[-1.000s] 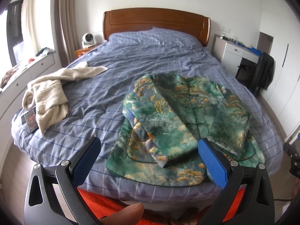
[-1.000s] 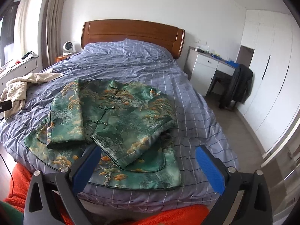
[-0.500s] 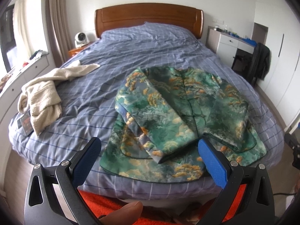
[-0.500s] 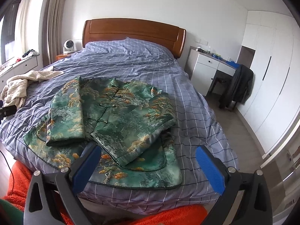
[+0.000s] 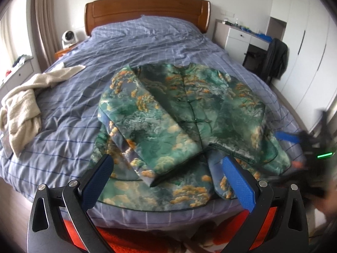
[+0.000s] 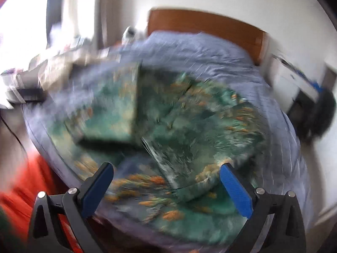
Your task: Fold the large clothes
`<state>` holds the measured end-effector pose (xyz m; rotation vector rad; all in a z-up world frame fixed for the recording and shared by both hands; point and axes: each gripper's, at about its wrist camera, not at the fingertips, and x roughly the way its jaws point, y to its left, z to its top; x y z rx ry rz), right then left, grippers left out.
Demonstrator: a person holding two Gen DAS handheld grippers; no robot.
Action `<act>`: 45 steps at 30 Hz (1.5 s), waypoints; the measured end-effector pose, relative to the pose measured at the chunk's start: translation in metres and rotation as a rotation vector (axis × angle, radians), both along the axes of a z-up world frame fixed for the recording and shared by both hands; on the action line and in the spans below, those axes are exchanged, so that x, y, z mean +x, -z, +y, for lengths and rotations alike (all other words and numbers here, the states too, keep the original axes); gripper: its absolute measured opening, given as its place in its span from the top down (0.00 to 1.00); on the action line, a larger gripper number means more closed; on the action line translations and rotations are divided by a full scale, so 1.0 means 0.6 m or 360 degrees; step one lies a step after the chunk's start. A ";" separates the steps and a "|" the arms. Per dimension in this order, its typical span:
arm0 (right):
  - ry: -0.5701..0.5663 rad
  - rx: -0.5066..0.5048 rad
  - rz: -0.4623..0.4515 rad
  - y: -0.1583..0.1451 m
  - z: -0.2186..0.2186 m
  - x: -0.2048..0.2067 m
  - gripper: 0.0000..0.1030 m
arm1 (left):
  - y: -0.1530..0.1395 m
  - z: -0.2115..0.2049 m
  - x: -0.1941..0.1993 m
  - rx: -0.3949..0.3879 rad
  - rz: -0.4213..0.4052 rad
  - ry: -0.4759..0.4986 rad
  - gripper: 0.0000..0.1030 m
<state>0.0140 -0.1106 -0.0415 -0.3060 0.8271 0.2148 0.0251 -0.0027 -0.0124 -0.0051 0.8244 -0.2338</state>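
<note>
A green jacket with orange and white cloud print (image 5: 181, 124) lies flat on the blue checked bed (image 5: 147, 42), both sleeves folded in over its front. My left gripper (image 5: 166, 175) is open and empty, held above the jacket's near hem. My right gripper (image 6: 166, 187) is open and empty over the jacket (image 6: 168, 126) at its right side; that view is heavily blurred. The right gripper also shows blurred at the right edge of the left wrist view (image 5: 303, 145), close to the jacket's right sleeve.
A cream towel (image 5: 21, 105) lies crumpled on the bed's left side. A wooden headboard (image 5: 147, 8) stands at the far end. A white desk (image 5: 242, 38) and a chair with a dark coat (image 5: 276, 57) stand to the right. Orange fabric (image 5: 130, 238) is below the grippers.
My left gripper has swung right so the jacket sits centred. My right gripper has moved fast towards the jacket's right side and tilted; its view is now blurred. Both stay open.
</note>
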 end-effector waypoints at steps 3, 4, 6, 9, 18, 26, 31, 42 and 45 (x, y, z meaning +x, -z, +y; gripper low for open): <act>-0.0191 -0.0297 0.0088 0.096 0.019 0.058 0.02 | 0.007 0.016 -0.004 0.0009 0.0012 -0.0052 0.00; -0.0223 -0.0334 0.0117 0.119 0.020 0.072 0.03 | 0.010 0.023 -0.006 0.0020 0.0018 -0.0074 0.00; -0.0246 -0.0273 0.0224 0.149 0.004 0.103 0.30 | 0.016 0.037 -0.012 0.0046 0.0028 -0.0123 0.00; -0.0084 0.0021 0.0254 0.108 -0.051 0.112 0.90 | 0.033 0.066 -0.020 0.0078 0.0059 -0.0201 0.00; 0.0522 0.0165 -0.0282 -0.151 -0.294 0.071 0.90 | 0.058 0.068 0.017 0.0106 0.0111 -0.0074 0.00; 0.1237 0.0024 -0.0274 -0.154 -0.642 0.085 0.81 | 0.035 0.048 0.041 0.0175 -0.0066 0.0076 0.00; 0.1736 -0.0231 -0.0202 -0.056 -0.725 0.006 0.61 | 0.042 0.046 0.049 0.0232 -0.0060 0.0172 0.00; 0.1374 0.0280 -0.0187 0.035 -0.432 -0.152 0.49 | 0.184 -0.096 0.081 0.0719 -0.0017 0.0939 0.00; 0.1251 0.0361 -0.0197 0.026 -0.357 -0.143 0.49 | 0.232 -0.099 0.114 0.0760 0.0061 0.0949 0.07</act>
